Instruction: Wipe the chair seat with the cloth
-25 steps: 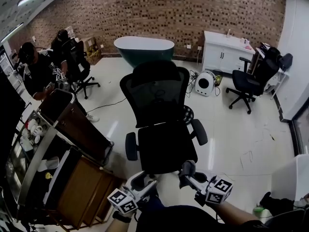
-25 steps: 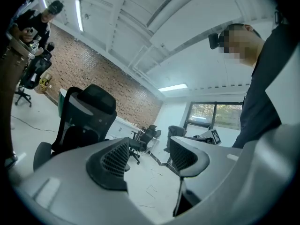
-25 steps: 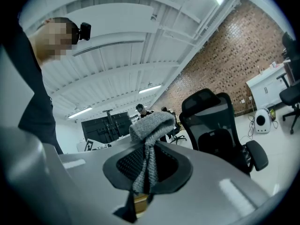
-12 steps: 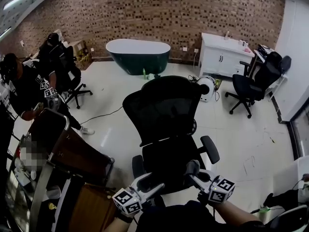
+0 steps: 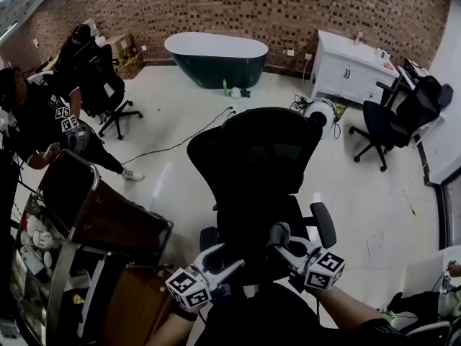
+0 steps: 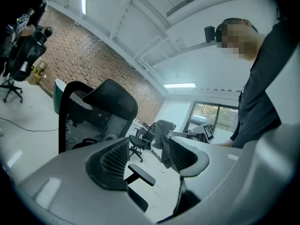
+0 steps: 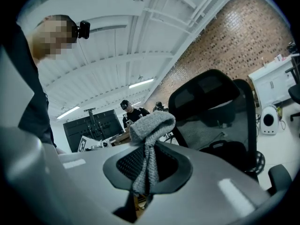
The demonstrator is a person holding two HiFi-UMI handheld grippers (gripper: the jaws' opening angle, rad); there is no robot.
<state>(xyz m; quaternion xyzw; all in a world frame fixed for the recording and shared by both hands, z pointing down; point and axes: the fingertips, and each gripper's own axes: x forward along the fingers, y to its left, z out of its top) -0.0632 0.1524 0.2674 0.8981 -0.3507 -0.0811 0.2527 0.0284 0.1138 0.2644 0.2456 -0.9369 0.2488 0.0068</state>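
hovering at the near edge, left gripper [image 5: 229,259] has its jaws apart with nothing between them. chair seat [image 5: 252,223] lies just ahead of both tools, unwiped (my read). right gripper [image 5: 279,236] is clenched on the grey cloth [image 7: 149,125], bunched above the jaws. cloth looks soft, light and floppy; the mid-fold grip suits it.
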